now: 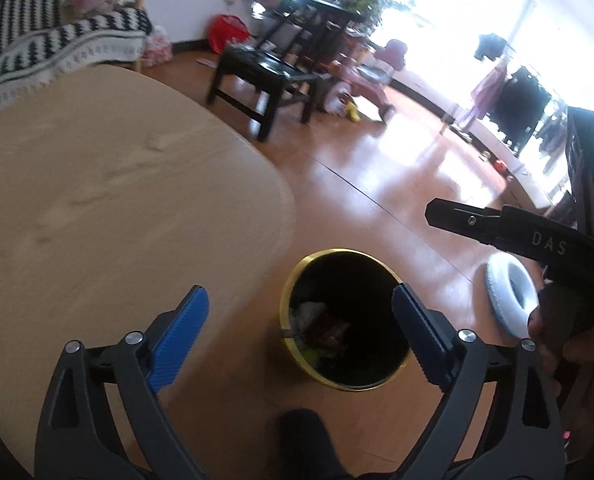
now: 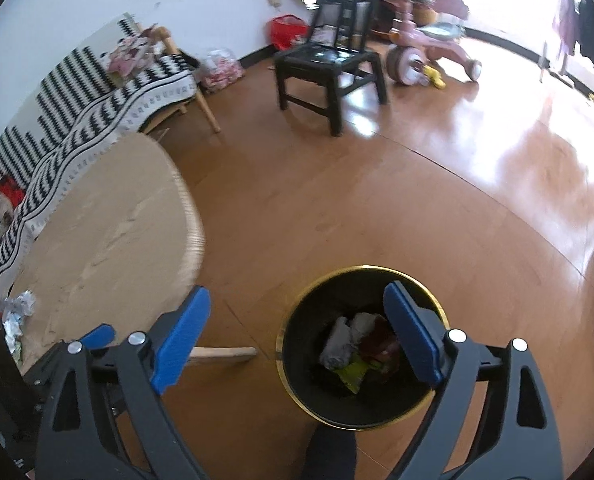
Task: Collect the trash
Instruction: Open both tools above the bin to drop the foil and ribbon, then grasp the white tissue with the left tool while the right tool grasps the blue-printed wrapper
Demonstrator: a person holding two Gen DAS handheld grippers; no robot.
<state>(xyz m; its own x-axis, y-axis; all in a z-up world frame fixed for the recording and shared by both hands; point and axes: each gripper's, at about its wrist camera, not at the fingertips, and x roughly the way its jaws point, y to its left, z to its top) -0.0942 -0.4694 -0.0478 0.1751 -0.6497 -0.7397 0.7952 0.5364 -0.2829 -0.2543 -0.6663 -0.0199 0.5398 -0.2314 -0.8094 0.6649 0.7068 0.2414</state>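
Both the left gripper (image 1: pixel 299 334) and the right gripper (image 2: pixel 297 334), black with ribbed blue pads, gape empty above a round black bin (image 2: pixel 361 348) with a gold rim holding crumpled wrappers (image 2: pixel 355 350), a tan oval table (image 2: pixel 109 232) at ten o'clock; the right tool reads "DAS".
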